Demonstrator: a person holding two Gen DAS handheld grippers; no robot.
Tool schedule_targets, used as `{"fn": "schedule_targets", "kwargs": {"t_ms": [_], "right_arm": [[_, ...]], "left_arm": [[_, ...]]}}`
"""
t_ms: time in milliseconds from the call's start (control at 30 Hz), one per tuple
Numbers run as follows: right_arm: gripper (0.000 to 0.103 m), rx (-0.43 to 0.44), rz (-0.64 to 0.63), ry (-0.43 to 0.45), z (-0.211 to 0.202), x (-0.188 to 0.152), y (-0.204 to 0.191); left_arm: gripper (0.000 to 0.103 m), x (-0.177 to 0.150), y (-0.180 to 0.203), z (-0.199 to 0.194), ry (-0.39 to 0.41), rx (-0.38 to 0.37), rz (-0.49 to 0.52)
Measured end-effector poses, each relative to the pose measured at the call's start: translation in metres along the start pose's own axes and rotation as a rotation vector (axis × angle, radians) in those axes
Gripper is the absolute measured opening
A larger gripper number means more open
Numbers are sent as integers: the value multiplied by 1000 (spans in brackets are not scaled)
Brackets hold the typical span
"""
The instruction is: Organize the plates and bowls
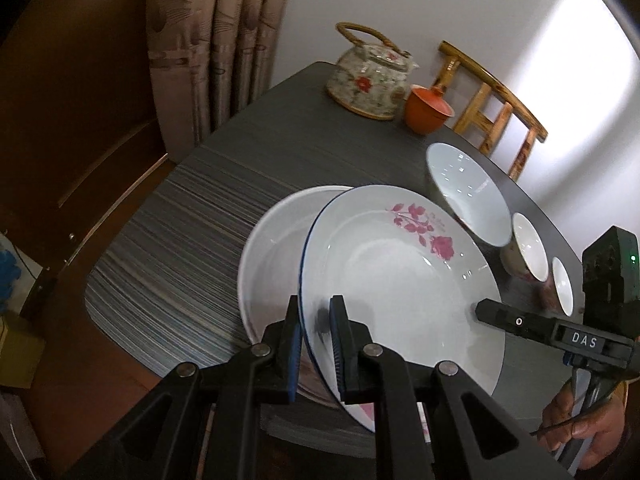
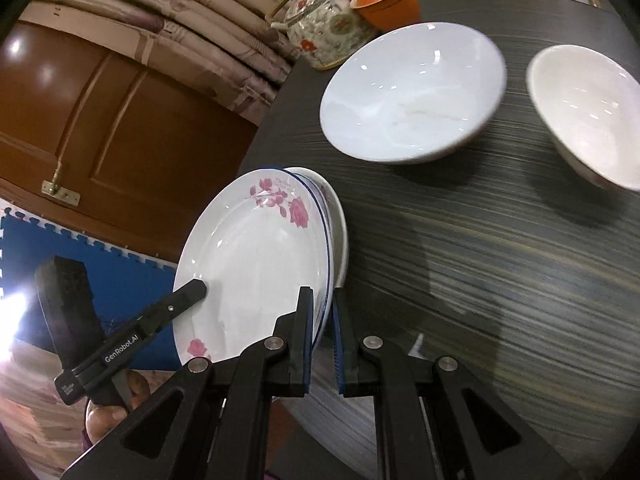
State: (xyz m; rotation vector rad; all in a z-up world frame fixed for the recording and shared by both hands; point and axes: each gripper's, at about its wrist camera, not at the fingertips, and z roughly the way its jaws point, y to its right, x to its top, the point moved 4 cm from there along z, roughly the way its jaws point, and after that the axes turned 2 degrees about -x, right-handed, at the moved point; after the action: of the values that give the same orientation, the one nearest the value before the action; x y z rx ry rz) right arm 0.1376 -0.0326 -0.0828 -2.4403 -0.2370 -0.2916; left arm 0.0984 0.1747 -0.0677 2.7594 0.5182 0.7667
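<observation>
Left gripper (image 1: 316, 344) jaws pinching the near rim of the white, blue-edged, rose-printed ceramic plate (image 1: 400, 280), right gripper (image 2: 322, 340) jaws clamped on its opposite rim, plate tilted over a plain white plate (image 1: 272, 248) on the dark striped bench (image 1: 180, 240), white bowls (image 2: 412, 88) beyond.

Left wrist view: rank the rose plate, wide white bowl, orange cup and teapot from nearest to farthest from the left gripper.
1. Rose plate, rim between the left gripper fingers.
2. Wide white bowl, ahead to the right.
3. Orange cup, far end.
4. Teapot, just left of the cup, slightly farther.
</observation>
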Motion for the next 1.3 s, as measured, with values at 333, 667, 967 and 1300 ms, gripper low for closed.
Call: {"fn": "schedule_targets", "kwargs": {"t_ms": [333, 667, 967, 1300], "right_arm": [[10, -48, -41, -26, 21, 6, -11], [11, -80, -50, -21, 27, 9, -12], [12, -99, -51, -11, 31, 9, -14], [17, -104, -58, 26, 30, 7, -22]], "left_arm": [[15, 3, -9, 17, -6, 49, 17], [15, 1, -9, 24, -6, 101, 57], [15, 3, -10, 24, 7, 122, 63], [15, 11, -3, 7, 92, 136, 101]]}}
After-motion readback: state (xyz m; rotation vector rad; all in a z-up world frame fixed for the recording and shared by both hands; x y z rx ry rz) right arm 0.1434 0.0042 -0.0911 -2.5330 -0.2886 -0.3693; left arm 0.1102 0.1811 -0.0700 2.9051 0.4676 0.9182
